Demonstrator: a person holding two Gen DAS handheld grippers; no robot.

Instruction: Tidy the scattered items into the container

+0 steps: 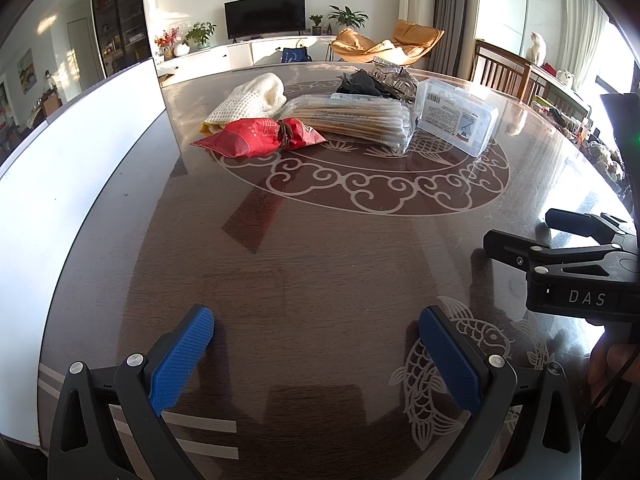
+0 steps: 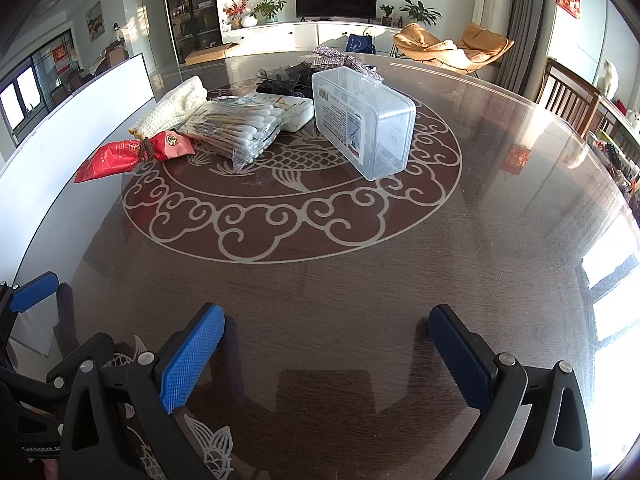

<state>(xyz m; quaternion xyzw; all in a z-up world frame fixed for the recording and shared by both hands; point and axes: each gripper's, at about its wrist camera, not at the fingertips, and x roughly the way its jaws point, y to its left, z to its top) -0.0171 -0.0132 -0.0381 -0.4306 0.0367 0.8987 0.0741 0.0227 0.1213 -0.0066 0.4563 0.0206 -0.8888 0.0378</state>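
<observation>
Both grippers hang low over the dark round table (image 2: 360, 280), left gripper (image 1: 316, 344) and right gripper (image 2: 326, 340) each with jaws spread wide and nothing in them. The stuff sits bunched mid-table: red packet (image 2: 120, 156), cotton swab bag (image 2: 236, 128), cream cloth (image 2: 176, 104), something black behind (bows maybe, hard to tell), and the clear plastic box (image 2: 360, 120) just right of the swabs.

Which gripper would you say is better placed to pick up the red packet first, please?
Probably left: the red packet lies on the left of the pile, nearer the left gripper. The right gripper faces the clear plastic box. Both jaws open.
</observation>
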